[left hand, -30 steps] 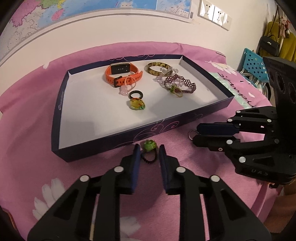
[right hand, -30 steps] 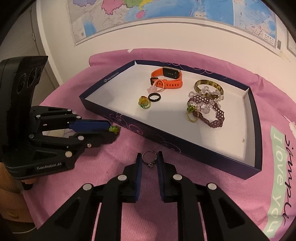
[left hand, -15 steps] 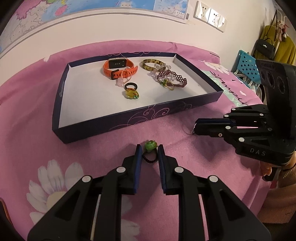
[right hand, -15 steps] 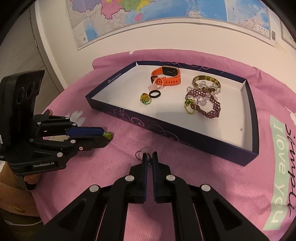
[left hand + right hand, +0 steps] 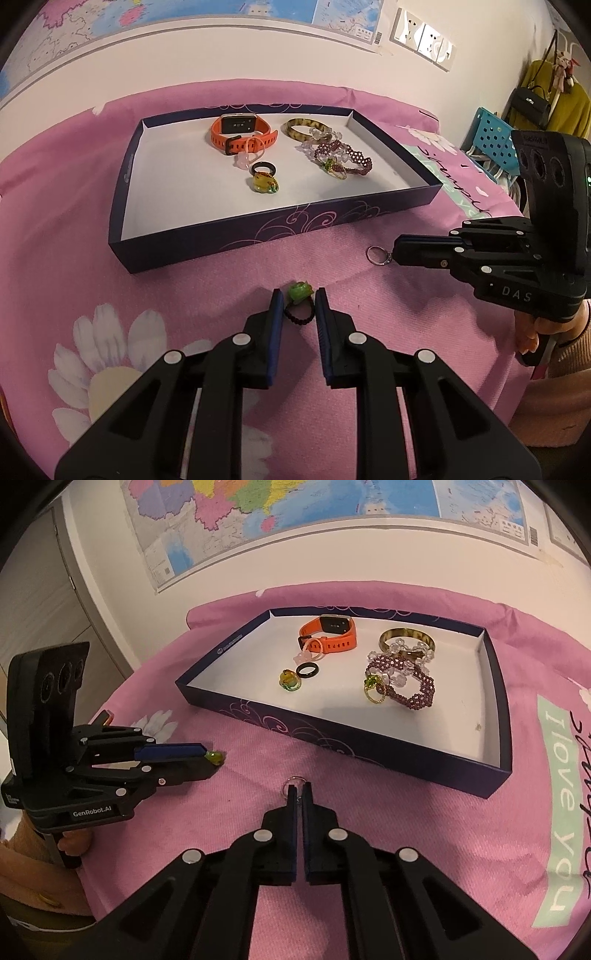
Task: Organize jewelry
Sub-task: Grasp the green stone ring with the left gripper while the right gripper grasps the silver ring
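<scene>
My left gripper [image 5: 299, 308] is shut on a black beaded ring with a green charm [image 5: 299, 290], held just above the pink cloth in front of the tray. In the right wrist view the same gripper [image 5: 203, 755] shows at the left with the green charm [image 5: 215, 757] at its tip. My right gripper [image 5: 300, 794] is shut on a thin silver ring [image 5: 291, 779], which pokes out past its fingertips. In the left wrist view the right gripper [image 5: 397, 254] comes in from the right, holding the silver ring [image 5: 385, 260]. The navy tray [image 5: 258, 236] with a white floor lies beyond both.
In the tray [image 5: 332, 734] lie an orange watch [image 5: 332, 635], a tortoiseshell bangle [image 5: 391, 635], a purple beaded bracelet [image 5: 417, 690], a black ring [image 5: 307, 670] and a yellow charm ring [image 5: 289, 679]. A wall with a map stands behind. Pink cloth [image 5: 92, 258] covers the round table.
The right gripper's jaws have closed onto the silver ring. The left gripper keeps its hold on the green-charm ring. The tray now sits a little farther off in both views.
</scene>
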`<state>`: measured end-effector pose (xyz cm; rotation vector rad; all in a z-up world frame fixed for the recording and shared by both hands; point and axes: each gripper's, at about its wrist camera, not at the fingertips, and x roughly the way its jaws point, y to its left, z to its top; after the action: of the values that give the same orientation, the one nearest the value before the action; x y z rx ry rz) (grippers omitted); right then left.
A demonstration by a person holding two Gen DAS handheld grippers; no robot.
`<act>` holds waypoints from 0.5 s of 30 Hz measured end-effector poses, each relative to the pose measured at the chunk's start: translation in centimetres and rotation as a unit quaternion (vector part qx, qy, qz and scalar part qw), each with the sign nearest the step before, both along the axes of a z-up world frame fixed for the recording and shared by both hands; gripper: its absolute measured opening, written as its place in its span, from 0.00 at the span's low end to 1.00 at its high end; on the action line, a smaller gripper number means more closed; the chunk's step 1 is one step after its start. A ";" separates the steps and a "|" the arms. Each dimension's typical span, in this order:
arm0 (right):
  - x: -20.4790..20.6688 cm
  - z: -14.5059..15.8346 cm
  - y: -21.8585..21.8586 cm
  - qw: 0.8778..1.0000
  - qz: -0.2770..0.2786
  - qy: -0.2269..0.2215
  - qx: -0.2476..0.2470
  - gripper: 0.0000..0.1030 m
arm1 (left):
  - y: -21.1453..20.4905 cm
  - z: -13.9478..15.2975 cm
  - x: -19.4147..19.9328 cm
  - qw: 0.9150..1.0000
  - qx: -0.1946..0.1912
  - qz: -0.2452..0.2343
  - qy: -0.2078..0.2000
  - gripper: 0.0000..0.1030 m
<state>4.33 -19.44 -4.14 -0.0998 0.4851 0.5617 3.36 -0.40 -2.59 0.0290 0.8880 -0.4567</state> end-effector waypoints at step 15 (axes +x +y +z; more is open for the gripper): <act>0.1 -0.3 2.0 0.998 -0.007 -0.018 -0.061 0.08 | 0.1 -0.1 0.0 1.000 -0.004 0.003 0.001 0.17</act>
<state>4.39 -17.44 -4.40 -0.2232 0.4844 0.5152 3.32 -0.28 -2.64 0.0195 0.8875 -0.4546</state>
